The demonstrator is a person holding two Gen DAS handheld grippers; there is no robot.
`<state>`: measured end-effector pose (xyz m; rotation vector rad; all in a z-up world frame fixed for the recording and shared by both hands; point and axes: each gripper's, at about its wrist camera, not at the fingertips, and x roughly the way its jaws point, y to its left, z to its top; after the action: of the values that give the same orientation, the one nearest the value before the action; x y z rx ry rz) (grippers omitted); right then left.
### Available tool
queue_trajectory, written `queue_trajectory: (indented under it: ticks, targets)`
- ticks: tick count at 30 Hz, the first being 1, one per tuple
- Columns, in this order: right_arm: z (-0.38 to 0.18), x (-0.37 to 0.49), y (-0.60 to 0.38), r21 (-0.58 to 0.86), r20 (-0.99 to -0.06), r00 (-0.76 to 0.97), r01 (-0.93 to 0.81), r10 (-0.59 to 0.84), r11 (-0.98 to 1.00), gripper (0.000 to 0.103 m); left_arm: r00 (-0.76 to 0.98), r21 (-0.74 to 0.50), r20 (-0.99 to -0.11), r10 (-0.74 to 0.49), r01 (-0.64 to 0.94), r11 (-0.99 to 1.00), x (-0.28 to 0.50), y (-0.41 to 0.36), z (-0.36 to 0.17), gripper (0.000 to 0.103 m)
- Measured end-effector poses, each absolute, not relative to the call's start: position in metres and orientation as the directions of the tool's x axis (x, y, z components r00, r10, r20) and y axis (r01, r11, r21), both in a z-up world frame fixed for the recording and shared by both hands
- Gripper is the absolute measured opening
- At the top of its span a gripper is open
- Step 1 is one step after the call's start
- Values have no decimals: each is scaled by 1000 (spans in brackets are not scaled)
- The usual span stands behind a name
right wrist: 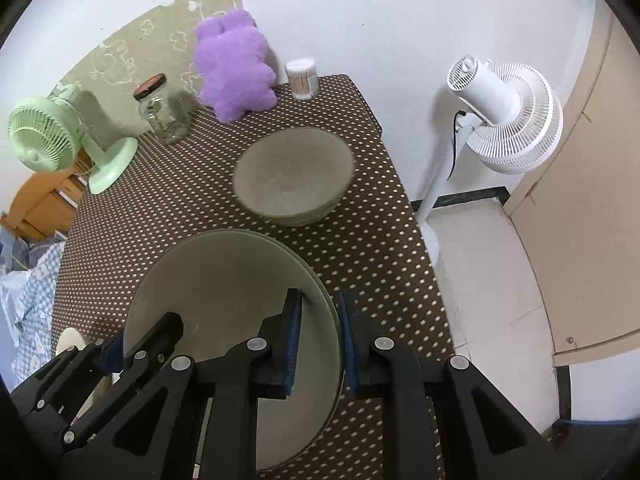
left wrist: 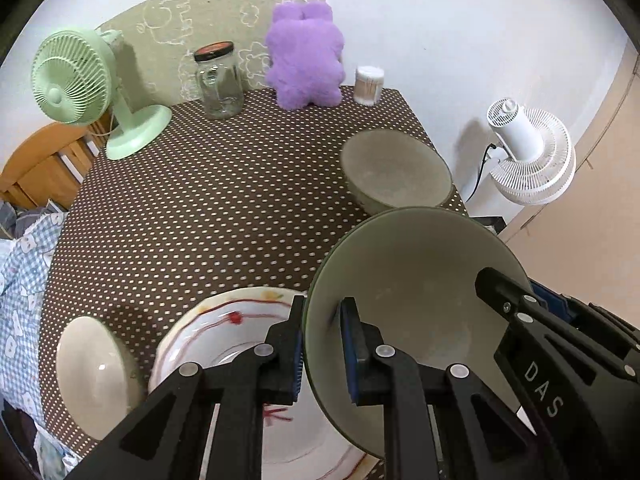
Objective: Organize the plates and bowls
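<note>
Both grippers hold one large grey-green bowl (left wrist: 416,292) above the dotted table. My left gripper (left wrist: 322,350) is shut on its left rim. My right gripper (right wrist: 320,344) is shut on its right rim (right wrist: 224,304), and its finger also shows in the left wrist view (left wrist: 516,312). A second grey bowl (left wrist: 394,172) stands on the table beyond, also in the right wrist view (right wrist: 294,176). A white plate with red pattern (left wrist: 224,332) lies under my left gripper. A small cream bowl (left wrist: 90,372) sits to its left.
At the table's back stand a green fan (left wrist: 80,84), a glass jar (left wrist: 220,80), a purple plush toy (left wrist: 306,60) and a cotton swab tub (left wrist: 369,85). A white floor fan (right wrist: 504,116) stands right of the table (right wrist: 372,256). Checked cloth (left wrist: 24,280) lies at the left.
</note>
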<state>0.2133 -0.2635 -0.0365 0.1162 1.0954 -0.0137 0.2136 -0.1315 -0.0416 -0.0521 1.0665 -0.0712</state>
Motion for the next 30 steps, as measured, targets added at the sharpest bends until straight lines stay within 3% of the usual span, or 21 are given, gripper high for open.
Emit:
queue_trajectory:
  ticks: [14,30]
  targets:
    - [-16,189,-173,83,-875,481,38,55,996,22,503,-85,-861,-77,7,996,190,-42,-26,13]
    - [-30,172,-61,88,-884,459,-14,85,996,22,494,-57,-869,-40,-19,998,168,67,-39,13]
